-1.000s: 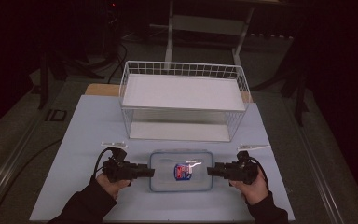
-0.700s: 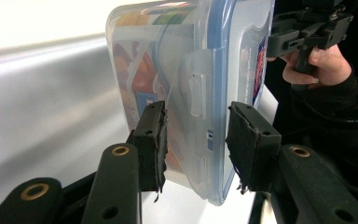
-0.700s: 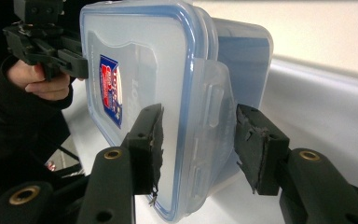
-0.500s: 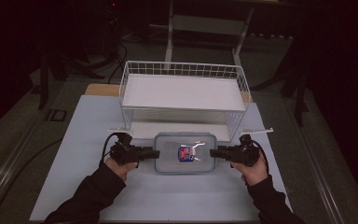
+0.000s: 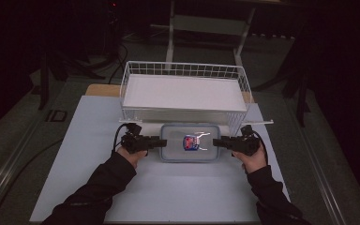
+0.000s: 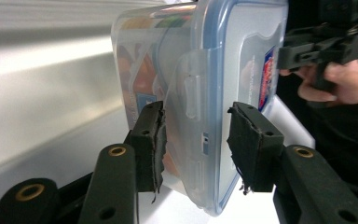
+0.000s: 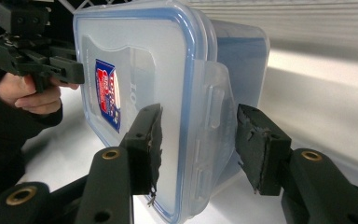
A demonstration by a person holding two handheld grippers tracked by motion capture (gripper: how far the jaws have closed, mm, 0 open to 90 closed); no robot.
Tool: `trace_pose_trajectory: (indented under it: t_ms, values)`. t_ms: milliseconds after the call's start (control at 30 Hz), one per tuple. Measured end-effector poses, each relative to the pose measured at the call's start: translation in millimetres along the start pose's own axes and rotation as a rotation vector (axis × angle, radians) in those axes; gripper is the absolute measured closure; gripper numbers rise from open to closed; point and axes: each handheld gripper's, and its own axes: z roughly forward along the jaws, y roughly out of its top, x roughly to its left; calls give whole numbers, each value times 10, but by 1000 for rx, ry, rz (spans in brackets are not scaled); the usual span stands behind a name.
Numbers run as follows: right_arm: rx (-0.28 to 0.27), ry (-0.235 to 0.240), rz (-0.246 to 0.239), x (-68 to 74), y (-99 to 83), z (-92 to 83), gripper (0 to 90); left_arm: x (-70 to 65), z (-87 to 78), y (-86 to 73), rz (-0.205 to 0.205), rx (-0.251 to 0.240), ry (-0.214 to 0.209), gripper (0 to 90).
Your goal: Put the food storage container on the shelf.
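Lidded plastic box (image 5: 189,142) sits flat on the white table top (image 5: 89,140), near the middle of the far half, its far side just in front of the wire basket (image 5: 183,91) that stands at the table's far edge. Left gripper (image 5: 158,141) is at the box's left short end, right gripper (image 5: 215,142) at its right short end, both pointing inward at each other. In the left gripper view the jaws stand wide around the left latch tab (image 6: 191,100), one pad on the body side, one on the lid side, gaps visible, no grip. Same in the right gripper view: jaws wide, straddling the right latch tab (image 7: 213,109), not pinching. Likely step: a two-handed grab of the box by its ends, maybe to lift it into the basket. To do it well: close both sides together, seat pads on the rim rather than the loose tab so the latch doesn't pop, keep the box level, and clear the basket's front wire when lifting.
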Motion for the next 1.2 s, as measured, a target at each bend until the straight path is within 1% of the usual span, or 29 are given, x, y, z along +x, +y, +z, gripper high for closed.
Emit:
trace_pose_trajectory:
  t_ms: [67, 100, 133, 200, 233, 367, 433, 467, 533, 633, 700, 767, 800, 833, 900, 933, 967, 1000, 1033, 1067, 1133, 1200]
  values:
    - [-10, -13, -3, -43, 9, 26, 516, 39, 45, 30, 9, -5, 8, 555]
    - [-17, -19, -6, -62, 14, 35, 515, 50, 64, 38, 1, -10, 13, 554]
    - [-24, -23, -1, -78, 18, 48, 514, 61, 76, 40, 4, -21, 18, 551]
    - [-41, -27, -6, -110, 17, 77, 514, 96, 91, 46, 1, -43, 25, 549]
    - [-44, -25, -2, -122, 16, 96, 514, 110, 92, 48, -5, -54, 31, 548]
    - [-62, -38, -8, -136, 19, 181, 512, 175, 94, 60, -1, -89, 61, 539]
    - [-64, -50, -23, -132, 38, 218, 510, 212, 96, 65, 3, -94, 66, 532]
    - [-70, -54, -25, -133, 46, 238, 507, 221, 95, 64, -5, -102, 65, 533]
    - [-77, -47, -19, -157, 55, 259, 507, 220, 94, 66, -3, -106, 70, 533]
    - [-78, -37, 5, -193, 50, 277, 501, 231, 101, 65, -3, -116, 68, 533]
    - [-75, -50, 8, -193, 38, 304, 480, 227, 112, 67, -1, -121, 76, 530]
    - [-90, -62, 6, -187, 29, 317, 470, 242, 121, 66, -15, -134, 69, 527]
    - [-99, -66, 9, -186, 27, 322, 467, 245, 126, 66, -14, -139, 69, 523]
    - [-106, -65, 15, -189, 25, 326, 465, 252, 131, 69, -12, -143, 69, 519]
    - [-122, -68, 30, -198, 19, 332, 456, 267, 140, 76, -21, -149, 74, 512]
    - [-133, -85, 21, -187, 18, 338, 453, 273, 150, 75, -28, -149, 85, 504]
    - [-136, -115, -2, -166, 23, 350, 461, 276, 151, 71, -11, -154, 115, 502]
    - [-136, -136, -24, -148, 30, 363, 451, 285, 147, 72, -8, -161, 130, 528]
    - [-134, -156, -29, -144, 35, 380, 435, 289, 147, 68, -31, -172, 113, 528]
    - [-139, -157, -20, -146, 39, 385, 434, 299, 146, 75, -4, -175, 133, 535]
    - [-151, -162, -20, -152, 51, 396, 436, 291, 160, 88, -1, -174, 148, 524]
    - [-160, -187, -22, -132, 63, 407, 438, 280, 185, 89, 1, -181, 159, 489]
